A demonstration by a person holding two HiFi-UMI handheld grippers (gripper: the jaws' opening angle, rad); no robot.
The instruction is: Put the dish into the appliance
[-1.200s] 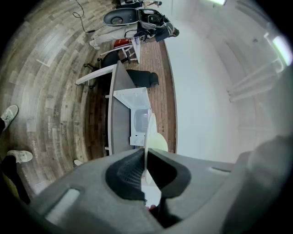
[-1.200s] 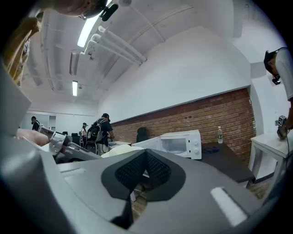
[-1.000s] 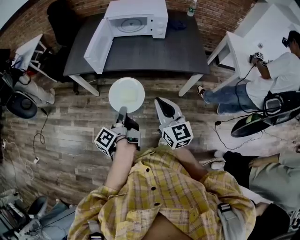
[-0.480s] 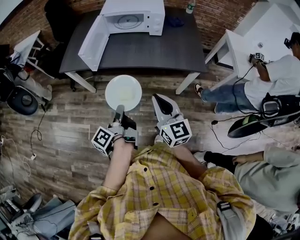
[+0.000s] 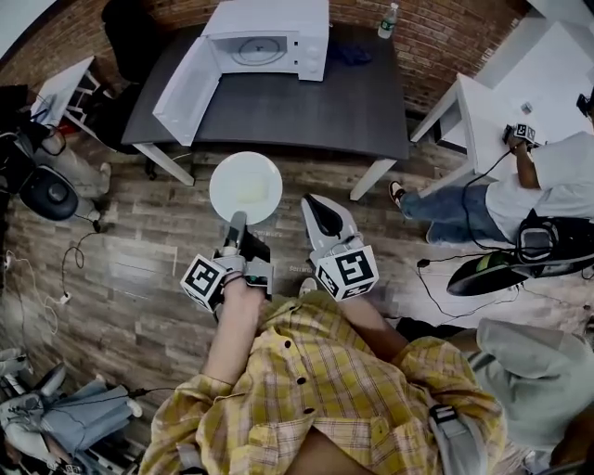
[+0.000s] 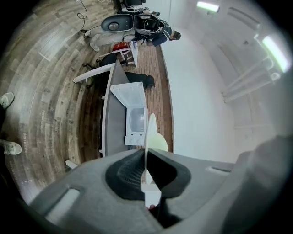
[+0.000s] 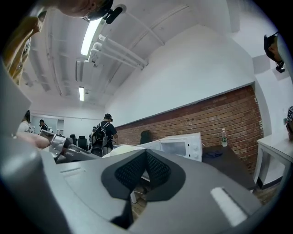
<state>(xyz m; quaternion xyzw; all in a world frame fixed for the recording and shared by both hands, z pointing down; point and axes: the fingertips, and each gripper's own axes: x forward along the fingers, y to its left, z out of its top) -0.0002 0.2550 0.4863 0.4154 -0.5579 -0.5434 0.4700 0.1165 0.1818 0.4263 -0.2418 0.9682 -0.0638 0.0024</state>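
Left gripper (image 5: pixel 238 223) and right gripper (image 5: pixel 311 201) point level, fingers closed.

Smooth dish (image 5: pixel 245 188), matt table (image 5: pixel 306 107), seemingly wooden floor (image 5: pixel 139 269).

You have open floor (image 5: pixel 130 250) up to the table's (image 5: pixel 306 111) near edge. The microwave (image 5: pixel 269 19) stands far left on it, mouth facing you; its door (image 5: pixel 186 88) juts out on the left. A bottle (image 5: pixel 387 20) and a dark cloth (image 5: pixel 351 53) sit to its right.
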